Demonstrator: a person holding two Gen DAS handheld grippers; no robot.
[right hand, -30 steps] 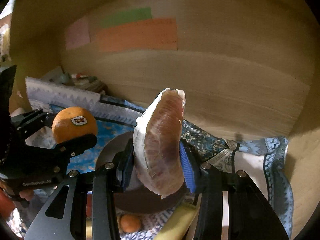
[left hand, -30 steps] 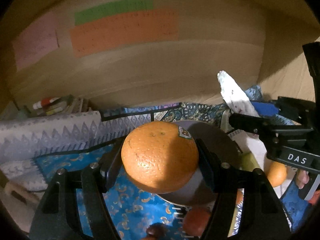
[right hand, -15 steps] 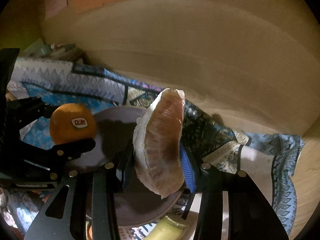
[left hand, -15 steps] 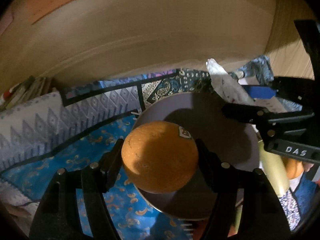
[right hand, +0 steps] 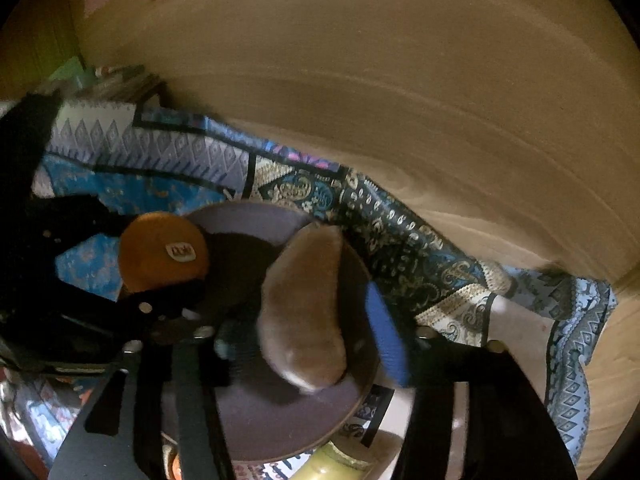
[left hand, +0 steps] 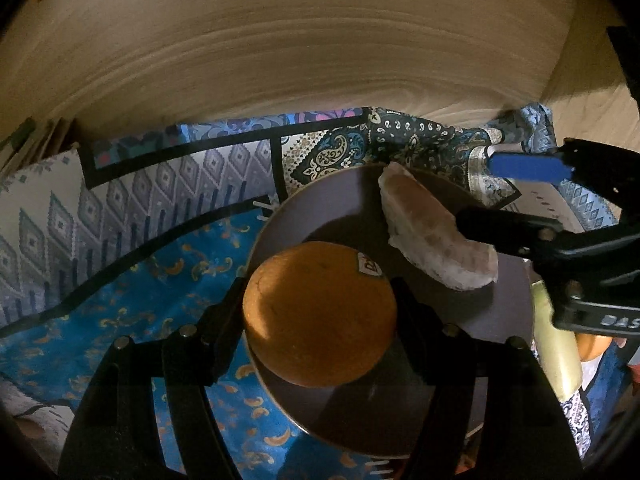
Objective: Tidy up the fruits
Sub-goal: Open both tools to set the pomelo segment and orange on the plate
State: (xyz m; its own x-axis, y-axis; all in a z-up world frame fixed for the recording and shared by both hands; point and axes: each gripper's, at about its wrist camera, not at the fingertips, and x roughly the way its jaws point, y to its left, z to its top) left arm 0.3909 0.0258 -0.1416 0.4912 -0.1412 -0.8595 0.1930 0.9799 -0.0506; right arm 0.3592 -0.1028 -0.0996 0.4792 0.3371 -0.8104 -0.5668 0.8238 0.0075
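Presently, left hand-held gripper (left hand: 320,312): clamped on orange (left hand: 319,314), low over plate (left hand: 500,320) for release.
Right hand-held gripper (right hand: 312,320): fingers apart, pomelo wedge (right hand: 304,312) lying on plate's far right.

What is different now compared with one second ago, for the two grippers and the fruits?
Both grippers came down toward the dark round plate. The right gripper opened and let the peeled pale pomelo wedge go onto the plate. The left gripper stays shut on the round orange with a sticker.
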